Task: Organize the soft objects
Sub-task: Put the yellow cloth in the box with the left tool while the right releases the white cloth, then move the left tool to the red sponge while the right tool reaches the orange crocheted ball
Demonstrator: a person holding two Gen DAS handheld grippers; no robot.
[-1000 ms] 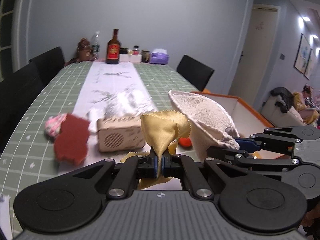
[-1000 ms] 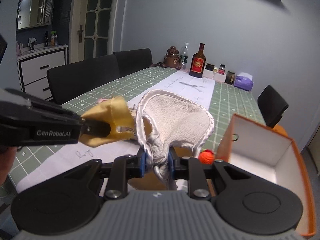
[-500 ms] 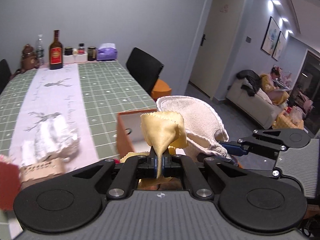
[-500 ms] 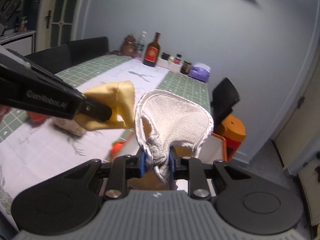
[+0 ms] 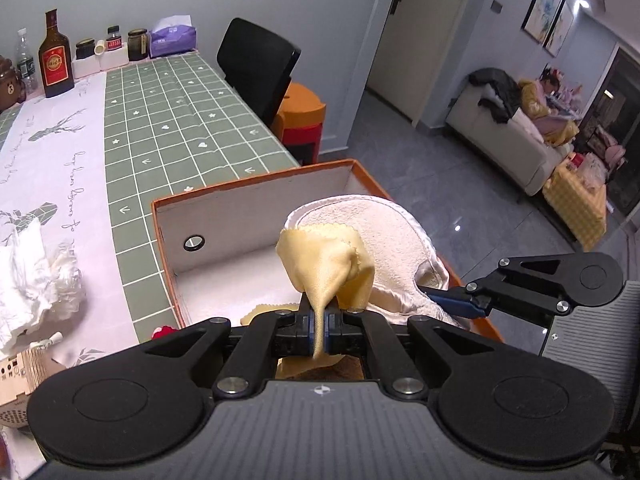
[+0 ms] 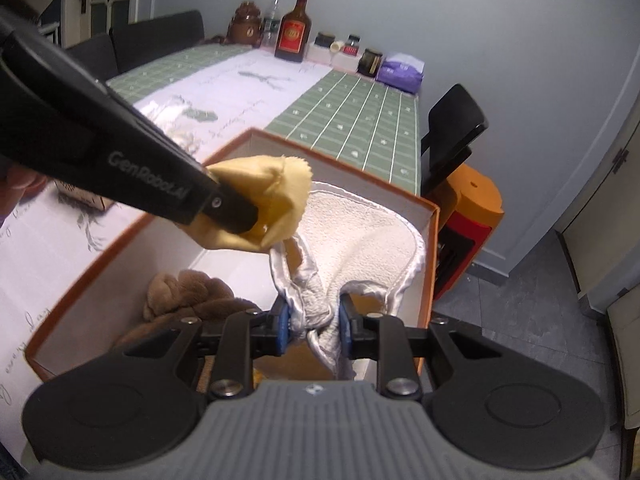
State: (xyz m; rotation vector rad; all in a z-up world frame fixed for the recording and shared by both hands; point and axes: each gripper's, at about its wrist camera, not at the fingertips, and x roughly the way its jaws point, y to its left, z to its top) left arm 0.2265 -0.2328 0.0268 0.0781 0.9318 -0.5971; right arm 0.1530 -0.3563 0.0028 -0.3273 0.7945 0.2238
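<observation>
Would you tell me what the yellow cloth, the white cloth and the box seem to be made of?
Yellow cloth: thin, smooth woven fabric, its edge pinked in zigzags. White cloth: looped terry, likely cotton, with a shiny satin border. Box: probably stiff cardboard, orange outside, matte white inside.

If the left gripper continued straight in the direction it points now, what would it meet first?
Probably the white floor inside the orange box. The left gripper, shut on the yellow cloth, points down into it. The white towel hangs just to its right, so it might brush that first; depth is unclear.

Home dining room: long table (image 5: 192, 128), chairs (image 5: 256, 64), sofa (image 5: 516, 140) beyond.
</observation>
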